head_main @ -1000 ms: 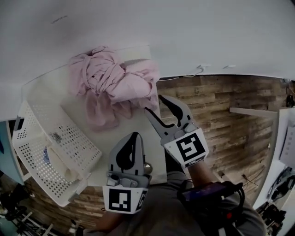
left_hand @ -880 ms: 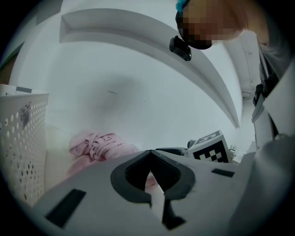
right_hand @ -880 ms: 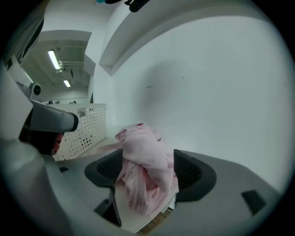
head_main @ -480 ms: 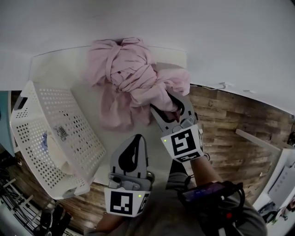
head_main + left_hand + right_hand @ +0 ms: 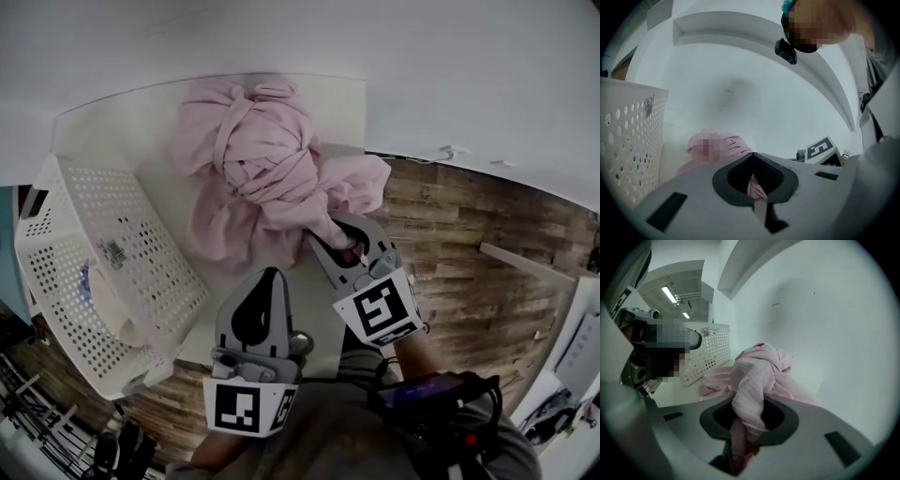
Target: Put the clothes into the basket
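LAUNDRY RUN: The right gripper [image 5: 339,246] bites into the near edge of the pink clothes [image 5: 253,159]. Its fingers [image 5: 373,240] have just been closing and are now clamped on a twisted fold, a hold likely meant to drag the whole bundle toward the white perforated basket [image 5: 84,272] just beside it. The left gripper [image 5: 255,314] hangs back at the counter [image 5: 112,136] edge, fingers together and empty, apparently leaving the pull to its partner. The clothes lie on the counter by the wall, outside the basket: a soft, knotted heap of waffle-textured fabric, its lengths wound round one another.
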